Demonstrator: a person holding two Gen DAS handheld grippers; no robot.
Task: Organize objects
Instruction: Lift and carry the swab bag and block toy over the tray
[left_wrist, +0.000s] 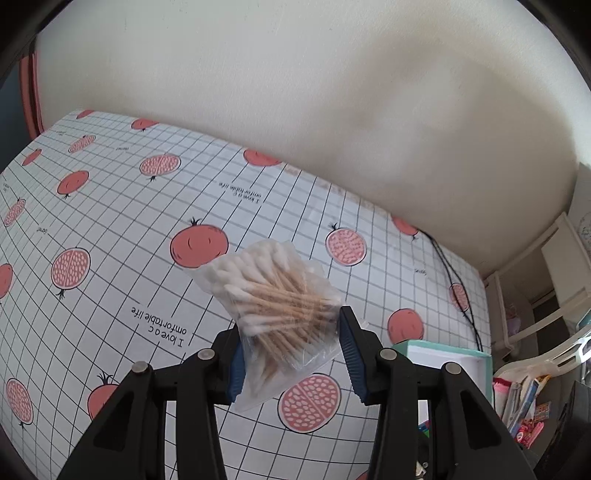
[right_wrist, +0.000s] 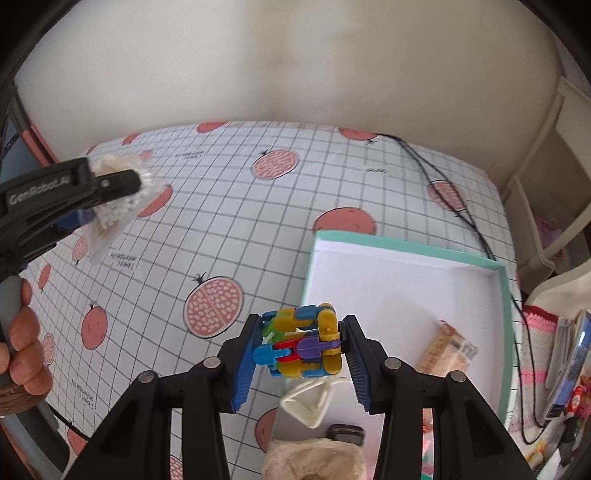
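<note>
1. The right gripper (right_wrist: 301, 350) clamps a multicoloured block toy (right_wrist: 301, 345) between its blue pads, held in the air above the near left corner of the open box (right_wrist: 406, 245)
2. Under it, inside the box, lie a white triangular piece (right_wrist: 308, 400), a small dark item (right_wrist: 345, 434), a cream lace cloth (right_wrist: 314, 461) and a tan packet (right_wrist: 448, 350); most of the box's white floor towards its far wall is bare
3. The left gripper (left_wrist: 291, 350) pinches a clear bag of cotton swabs (left_wrist: 275, 295), lifted clear of the tablecloth (left_wrist: 110, 240); a hand (right_wrist: 24, 350) grips its handle
4. The box's mint rim sits just right of that gripper
5. Beyond both, the pomegranate-print cloth runs open to the wall
6. A black cable (right_wrist: 443, 184) trails along the far right edge, close behind the box
</note>
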